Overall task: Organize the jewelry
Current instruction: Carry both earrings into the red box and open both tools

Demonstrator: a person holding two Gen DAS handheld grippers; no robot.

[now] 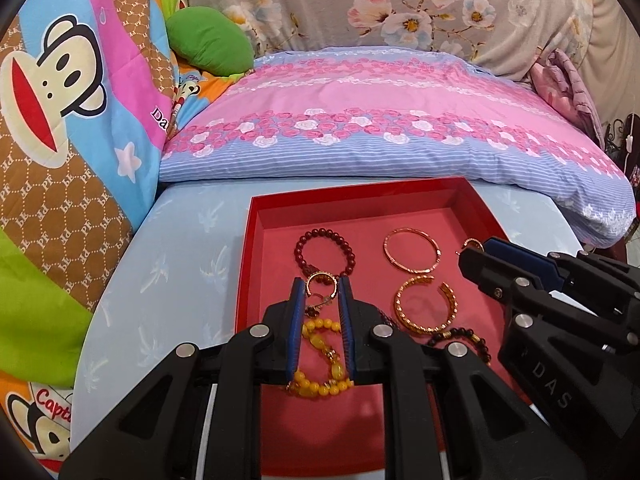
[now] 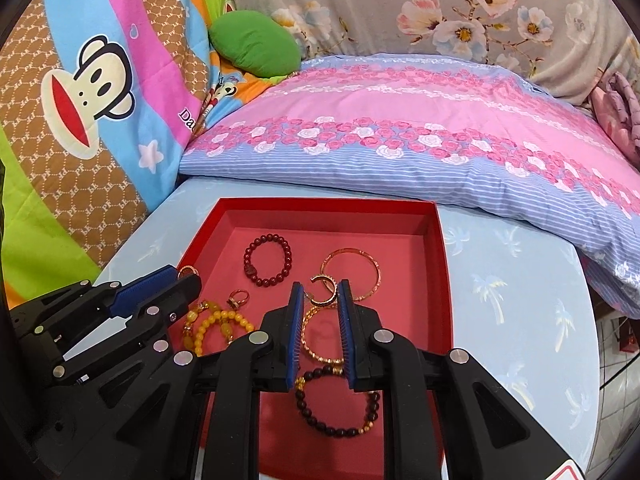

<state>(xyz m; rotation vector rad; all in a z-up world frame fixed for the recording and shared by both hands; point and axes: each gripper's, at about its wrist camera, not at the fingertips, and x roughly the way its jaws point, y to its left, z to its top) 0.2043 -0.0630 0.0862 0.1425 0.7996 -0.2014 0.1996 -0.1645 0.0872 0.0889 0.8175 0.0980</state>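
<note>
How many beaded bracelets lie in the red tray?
3: a dark red bracelet toward the far wall, a yellow bracelet near the left side, and a dark bead bracelet nearest the camera. The tools may hide more.

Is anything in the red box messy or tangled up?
Yes. The yellow bead bracelet near the front of the red box is twisted into loops, with a gold ring right beside it. The other bracelets lie flat as neat rings.
</note>
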